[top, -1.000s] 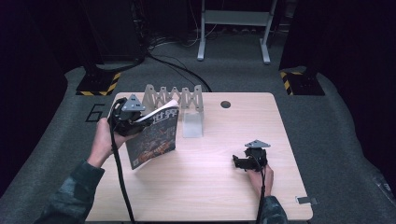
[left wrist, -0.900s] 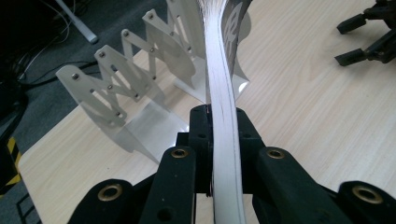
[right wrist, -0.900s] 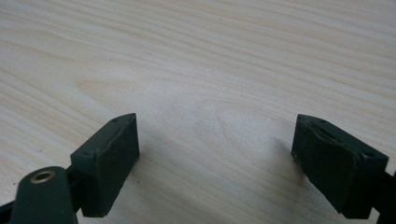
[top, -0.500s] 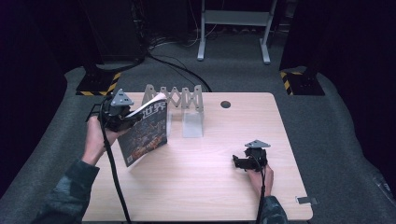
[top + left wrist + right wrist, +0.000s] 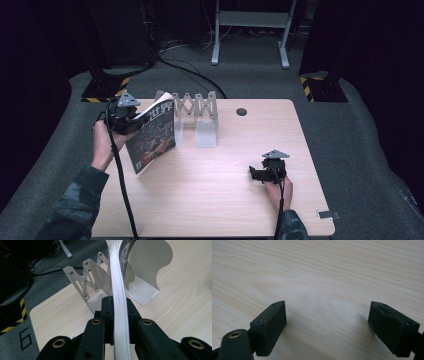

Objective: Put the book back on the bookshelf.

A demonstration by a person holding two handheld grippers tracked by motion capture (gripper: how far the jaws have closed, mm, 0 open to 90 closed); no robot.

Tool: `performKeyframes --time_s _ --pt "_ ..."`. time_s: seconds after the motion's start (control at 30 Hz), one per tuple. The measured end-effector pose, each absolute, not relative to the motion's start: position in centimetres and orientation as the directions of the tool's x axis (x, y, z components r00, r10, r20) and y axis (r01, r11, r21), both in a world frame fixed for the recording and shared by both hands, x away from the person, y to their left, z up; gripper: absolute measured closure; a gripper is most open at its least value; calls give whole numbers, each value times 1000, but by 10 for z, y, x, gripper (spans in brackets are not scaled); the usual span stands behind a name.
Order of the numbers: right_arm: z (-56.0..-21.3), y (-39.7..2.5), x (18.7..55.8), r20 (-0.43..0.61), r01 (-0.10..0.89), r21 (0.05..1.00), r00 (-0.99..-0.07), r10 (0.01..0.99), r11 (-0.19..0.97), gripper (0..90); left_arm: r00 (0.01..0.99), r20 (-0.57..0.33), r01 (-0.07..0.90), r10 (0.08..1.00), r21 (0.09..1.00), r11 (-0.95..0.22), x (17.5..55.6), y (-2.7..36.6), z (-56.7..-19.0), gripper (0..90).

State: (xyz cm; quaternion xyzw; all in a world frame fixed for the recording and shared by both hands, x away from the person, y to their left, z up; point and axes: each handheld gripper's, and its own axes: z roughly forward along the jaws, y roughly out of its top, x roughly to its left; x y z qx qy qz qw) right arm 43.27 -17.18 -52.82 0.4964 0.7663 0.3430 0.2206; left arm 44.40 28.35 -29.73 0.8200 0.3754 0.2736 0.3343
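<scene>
Lifted off the tabletop and tipped upright over the last second, the magazine, clamped in the left gripper, now nears the rack slot, while the right gripper rests wide open, empty.

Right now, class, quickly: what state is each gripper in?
Left gripper: closed on the magazine, gripping its edge beside the expanding rack.
Right gripper: open, holding nothing, over the table.

A pale wooden worktop stands on grey carpet; a white metal expanding book rack sits directly on it near the far edge.
</scene>
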Motion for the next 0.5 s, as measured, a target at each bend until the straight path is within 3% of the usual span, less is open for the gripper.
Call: performKeyframes --time_s 0.5 --pt "-528 -172 433 3 609 745 -410 912 272 145 483 171 437 859 803 -406 474 277 -305 824"
